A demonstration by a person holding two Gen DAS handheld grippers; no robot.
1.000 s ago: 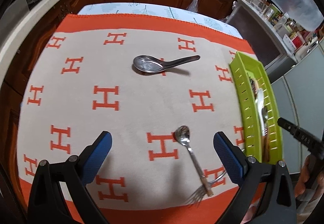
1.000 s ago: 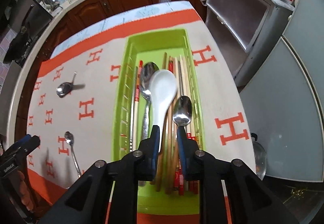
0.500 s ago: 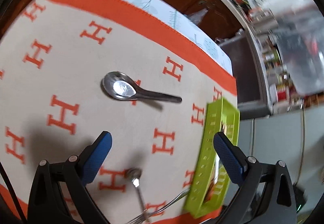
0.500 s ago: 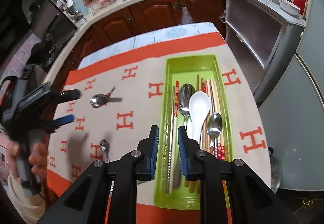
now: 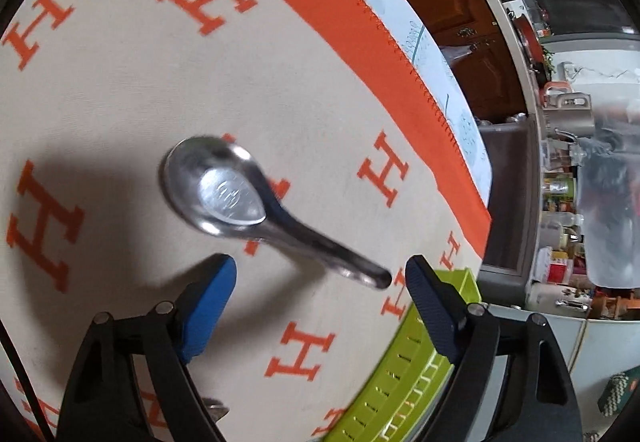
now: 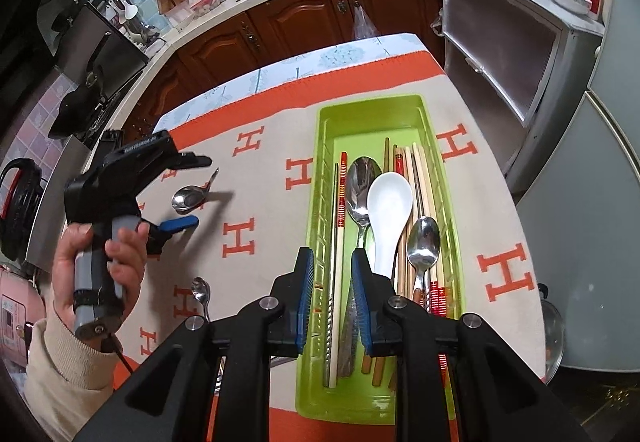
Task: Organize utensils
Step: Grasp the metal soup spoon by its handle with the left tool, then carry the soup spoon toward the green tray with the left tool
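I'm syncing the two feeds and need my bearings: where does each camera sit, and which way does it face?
Left wrist: on the left gripper, looking steeply down at the metal soup spoon on the H-patterned cloth; its jaws are closing, not yet gripping.
Right wrist: on the right gripper, above the green tray of utensils; the left hand shows.
Shared: soup spoon, cloth, tray.

A cream knitted sleeve (image 6: 52,374) is covering the wrist; black gripper (image 6: 192,190) frames are carrying blue ribbed pads (image 5: 208,306) and silver screws.
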